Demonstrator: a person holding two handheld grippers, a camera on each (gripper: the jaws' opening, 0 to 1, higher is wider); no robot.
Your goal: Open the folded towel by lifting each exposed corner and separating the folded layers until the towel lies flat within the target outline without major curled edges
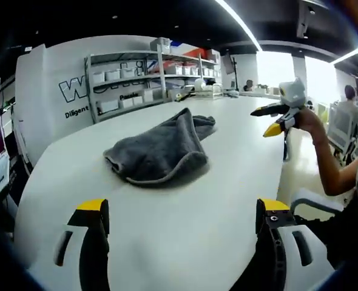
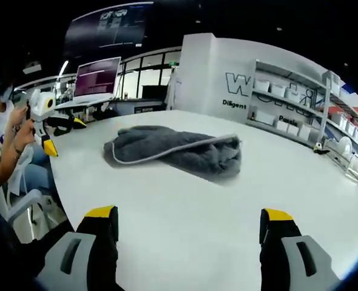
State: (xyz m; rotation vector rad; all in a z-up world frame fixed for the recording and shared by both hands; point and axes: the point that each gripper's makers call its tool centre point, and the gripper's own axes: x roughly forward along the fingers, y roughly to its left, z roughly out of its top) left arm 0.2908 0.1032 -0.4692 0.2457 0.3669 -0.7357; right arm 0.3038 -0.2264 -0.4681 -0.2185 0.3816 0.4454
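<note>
I see bare white tabletop (image 1: 185, 212) on every side of the crumpled grey towel (image 1: 161, 151), so I can come at it from any edge. My left gripper (image 1: 182, 221) and right gripper (image 2: 188, 227) both hang wide-jawed, well apart from it, nothing between.

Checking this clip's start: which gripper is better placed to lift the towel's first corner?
Probably the left gripper: the towel's trimmed fold edge faces its open jaws. The right gripper, also open, looks similarly far off.

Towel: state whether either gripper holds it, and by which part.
Nothing is held. The grey towel lies bunched on the white table; the left gripper and right gripper are open, short of it.
</note>
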